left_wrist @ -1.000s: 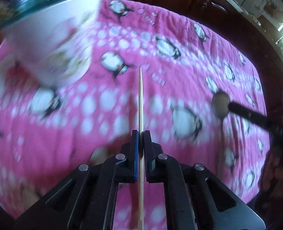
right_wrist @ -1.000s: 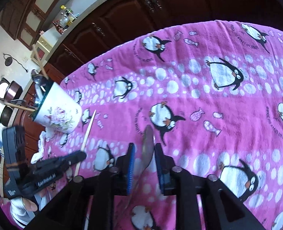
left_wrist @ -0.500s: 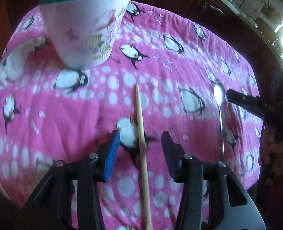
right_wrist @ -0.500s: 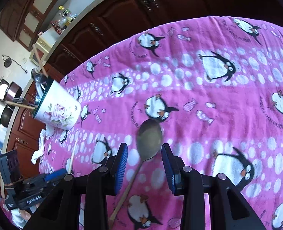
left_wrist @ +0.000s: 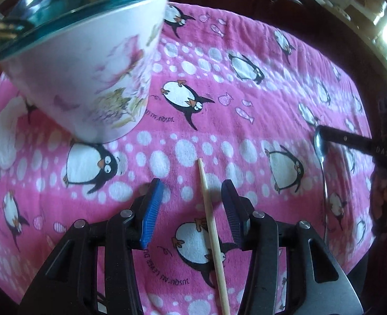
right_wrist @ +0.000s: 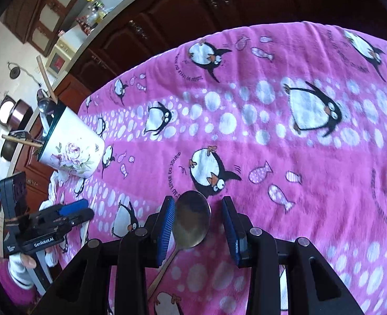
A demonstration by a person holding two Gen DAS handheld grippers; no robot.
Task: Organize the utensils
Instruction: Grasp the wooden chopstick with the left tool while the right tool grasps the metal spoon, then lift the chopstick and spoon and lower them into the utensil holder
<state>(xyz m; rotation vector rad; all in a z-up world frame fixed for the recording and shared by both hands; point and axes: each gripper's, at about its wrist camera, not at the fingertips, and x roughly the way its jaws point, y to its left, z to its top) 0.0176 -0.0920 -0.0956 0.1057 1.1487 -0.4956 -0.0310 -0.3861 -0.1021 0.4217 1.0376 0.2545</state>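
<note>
A wooden chopstick (left_wrist: 211,225) lies on the pink penguin cloth (left_wrist: 246,110) between the jaws of my left gripper (left_wrist: 192,186), which is open; neither pad touches it. In the right wrist view a metal spoon (right_wrist: 192,220) with a wooden handle lies on the cloth, its bowl between the blue pads of my open right gripper (right_wrist: 197,200). The white floral cup (left_wrist: 88,78) with a teal rim stands just ahead-left of the left gripper and holds several utensils. The same cup (right_wrist: 73,152) shows far left in the right wrist view.
The cloth's far edge drops off toward dark wooden cabinets (right_wrist: 193,13). My left gripper (right_wrist: 86,210) and a hand holding it show at the lower left of the right wrist view. The right gripper's finger (left_wrist: 350,141) crosses the spoon (left_wrist: 320,144) at the right edge of the left wrist view.
The left jaws went from shut on the chopstick to wide apart, leaving it on the cloth. The right jaws spread and the spoon now lies flat. The cup looms closer in the left wrist view.
</note>
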